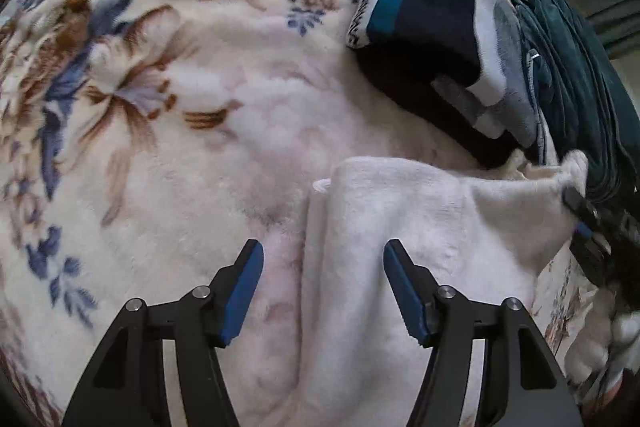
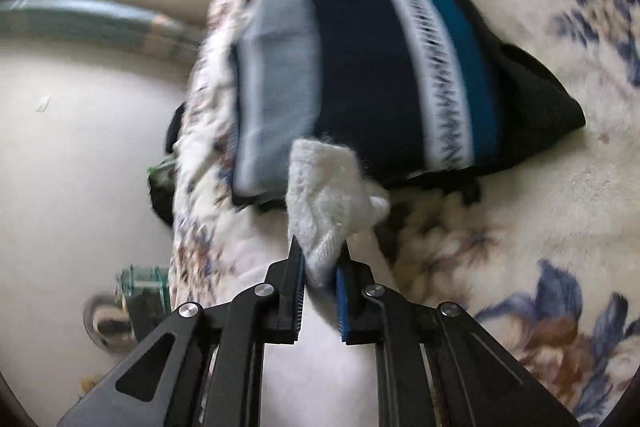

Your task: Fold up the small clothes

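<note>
A small white fleece garment (image 1: 400, 227) lies on the floral blanket (image 1: 180, 87), partly folded, its left edge between the fingers of my left gripper (image 1: 323, 259). The left gripper is open and hovers over that edge. My right gripper (image 2: 320, 255) is shut on the garment's far right corner (image 2: 324, 187) and lifts it. In the left wrist view the right gripper (image 1: 580, 215) shows at the right edge, pinching that corner.
A folded navy, teal and white striped garment (image 1: 424, 19) lies on the blanket behind the white one and also shows in the right wrist view (image 2: 380, 75). Dark teal clothes (image 1: 560, 47) are heaped beside it. The bed edge and floor (image 2: 80, 147) are left of the right gripper.
</note>
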### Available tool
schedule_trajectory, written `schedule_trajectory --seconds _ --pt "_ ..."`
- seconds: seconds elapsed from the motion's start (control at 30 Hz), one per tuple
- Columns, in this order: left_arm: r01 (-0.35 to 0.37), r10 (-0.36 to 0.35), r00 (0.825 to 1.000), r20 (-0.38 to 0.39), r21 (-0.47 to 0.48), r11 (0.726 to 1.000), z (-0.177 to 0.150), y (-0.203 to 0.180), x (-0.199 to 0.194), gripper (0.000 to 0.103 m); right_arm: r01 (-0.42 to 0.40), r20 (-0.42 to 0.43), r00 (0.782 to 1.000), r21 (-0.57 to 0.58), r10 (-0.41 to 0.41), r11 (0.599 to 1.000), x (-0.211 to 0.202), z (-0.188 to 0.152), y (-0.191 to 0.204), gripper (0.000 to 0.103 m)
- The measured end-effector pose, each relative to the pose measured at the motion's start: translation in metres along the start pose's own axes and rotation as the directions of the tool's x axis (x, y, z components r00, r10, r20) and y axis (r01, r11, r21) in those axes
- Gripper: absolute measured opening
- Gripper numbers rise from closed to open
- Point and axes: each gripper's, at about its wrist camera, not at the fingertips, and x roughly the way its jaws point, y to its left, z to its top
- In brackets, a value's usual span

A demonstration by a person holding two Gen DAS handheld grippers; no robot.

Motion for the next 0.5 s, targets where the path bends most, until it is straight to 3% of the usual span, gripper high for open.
schedule_trajectory --seconds 0.07,0.17,0.23,0.33,0.37,0.4,0.43,0.5 --pt "0.018 -0.018 1.000 0.016 -0.013 1.000 -0.004 -0.002 -0.011 0.060 0.012 -0.008 1.000 -0.106 -0.013 0.994 -0.003 -0.015 0.023 0.014" --pt "0.025 -0.023 0.999 0.043 -0.036 0.999 -0.008 -0.005 -0.032 0.060 0.090 -0.020 0.994 -0.356 -0.105 0.930 0.005 -0.055 0.065 0.014" --pt "0.067 -0.062 0.996 0.066 -0.076 0.995 -0.010 -0.002 -0.043 0.060 0.126 -0.026 0.986 -0.517 -0.163 0.847 0.017 -0.088 0.086 0.014" --pt "0.164 -0.154 0.985 0.082 -0.134 0.977 -0.007 -0.008 -0.048 0.060 0.189 -0.001 0.962 -0.723 -0.274 0.664 0.040 -0.135 0.099 0.014" --pt "0.190 -0.180 0.980 0.081 -0.137 0.972 -0.004 -0.014 -0.046 0.060 0.200 0.011 0.955 -0.763 -0.298 0.615 0.043 -0.148 0.097 0.014" --pt "0.212 -0.203 0.976 0.080 -0.131 0.968 -0.001 -0.021 -0.043 0.060 0.221 0.038 0.942 -0.818 -0.333 0.531 0.048 -0.164 0.096 0.014" --pt "0.224 -0.215 0.973 0.080 -0.125 0.967 0.007 -0.031 -0.037 0.060 0.228 0.054 0.935 -0.850 -0.351 0.474 0.051 -0.173 0.095 0.018" --pt "0.246 -0.241 0.968 0.064 -0.093 0.965 0.014 -0.050 -0.029 0.060 0.219 0.063 0.927 -0.890 -0.369 0.401 0.051 -0.186 0.091 0.022"
